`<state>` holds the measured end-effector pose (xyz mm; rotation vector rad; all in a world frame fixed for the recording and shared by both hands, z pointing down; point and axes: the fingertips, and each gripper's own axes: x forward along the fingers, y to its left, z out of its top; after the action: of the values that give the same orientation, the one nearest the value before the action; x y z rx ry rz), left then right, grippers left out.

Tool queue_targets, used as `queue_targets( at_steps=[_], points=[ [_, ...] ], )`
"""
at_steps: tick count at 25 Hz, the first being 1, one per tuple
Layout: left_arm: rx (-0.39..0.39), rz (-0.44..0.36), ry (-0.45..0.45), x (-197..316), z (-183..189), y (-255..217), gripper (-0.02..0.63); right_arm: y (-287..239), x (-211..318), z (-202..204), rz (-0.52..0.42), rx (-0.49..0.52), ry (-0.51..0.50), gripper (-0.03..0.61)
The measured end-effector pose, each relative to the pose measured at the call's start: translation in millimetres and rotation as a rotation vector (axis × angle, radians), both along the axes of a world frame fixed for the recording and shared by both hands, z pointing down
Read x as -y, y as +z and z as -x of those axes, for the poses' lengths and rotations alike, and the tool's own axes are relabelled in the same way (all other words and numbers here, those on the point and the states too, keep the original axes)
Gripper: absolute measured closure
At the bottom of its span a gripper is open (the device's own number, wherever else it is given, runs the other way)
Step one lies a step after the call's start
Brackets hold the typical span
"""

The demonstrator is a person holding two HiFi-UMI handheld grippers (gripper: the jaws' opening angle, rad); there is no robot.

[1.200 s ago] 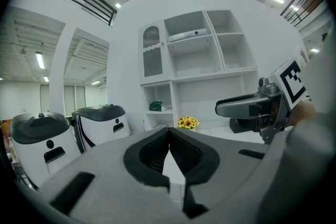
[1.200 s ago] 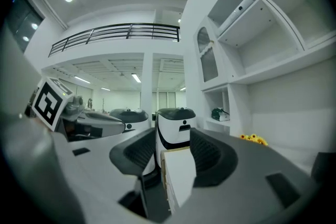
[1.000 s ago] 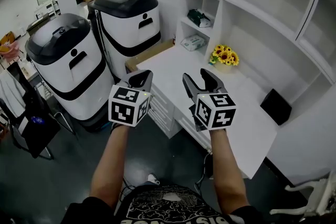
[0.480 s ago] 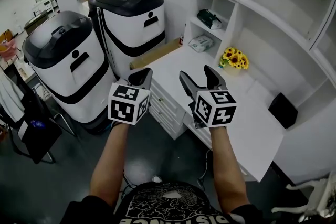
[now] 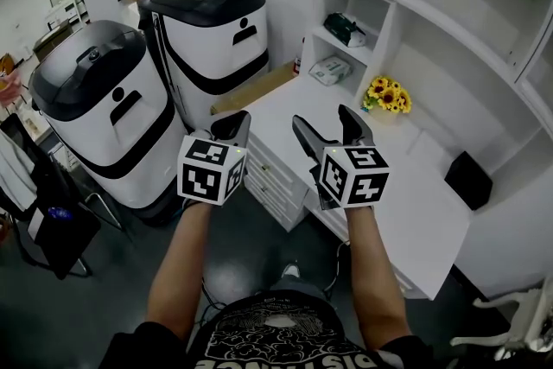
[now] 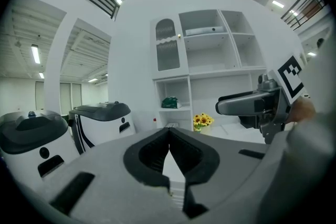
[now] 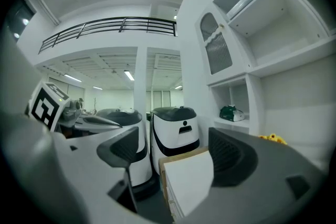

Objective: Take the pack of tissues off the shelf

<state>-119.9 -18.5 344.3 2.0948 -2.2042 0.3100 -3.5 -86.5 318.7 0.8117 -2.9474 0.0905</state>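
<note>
A dark green pack [image 5: 346, 28] lies on the upper shelf of the white unit, and a pale white-and-green pack [image 5: 331, 70] lies in the cubby below it. The green pack [image 6: 171, 103] shows small and far in the left gripper view, and the same green pack [image 7: 231, 113] in the right gripper view. Both grippers are held side by side over the desk's near-left corner, well short of the shelves. My left gripper [image 5: 232, 125] is shut, its jaws meeting at the tip with nothing in them. My right gripper [image 5: 327, 124] is opening wide and is empty.
The white desk [image 5: 415, 194] carries a bunch of sunflowers [image 5: 384, 95] and a black box [image 5: 467, 180]. Two white machines with black lids [image 5: 104, 112] [image 5: 216, 30] stand on the dark floor at left. More shelves rise at the right.
The right gripper's jaws have spread wider. Both grippers stay almost in place, while the shelves sit slightly further right in view.
</note>
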Motion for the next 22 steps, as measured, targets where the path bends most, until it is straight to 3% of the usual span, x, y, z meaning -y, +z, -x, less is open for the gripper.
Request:
queue_targets(
  at_steps=[11,22],
  points=[
    [0.014,0.001,0.000,51,34,6,0.606,7,57,31,0.003,-0.002,0.019,0.160],
    [0.009,0.009,0.017,158,76,9,0.606,13,166,76,0.014,-0.013,0.038,0.160]
  ],
)
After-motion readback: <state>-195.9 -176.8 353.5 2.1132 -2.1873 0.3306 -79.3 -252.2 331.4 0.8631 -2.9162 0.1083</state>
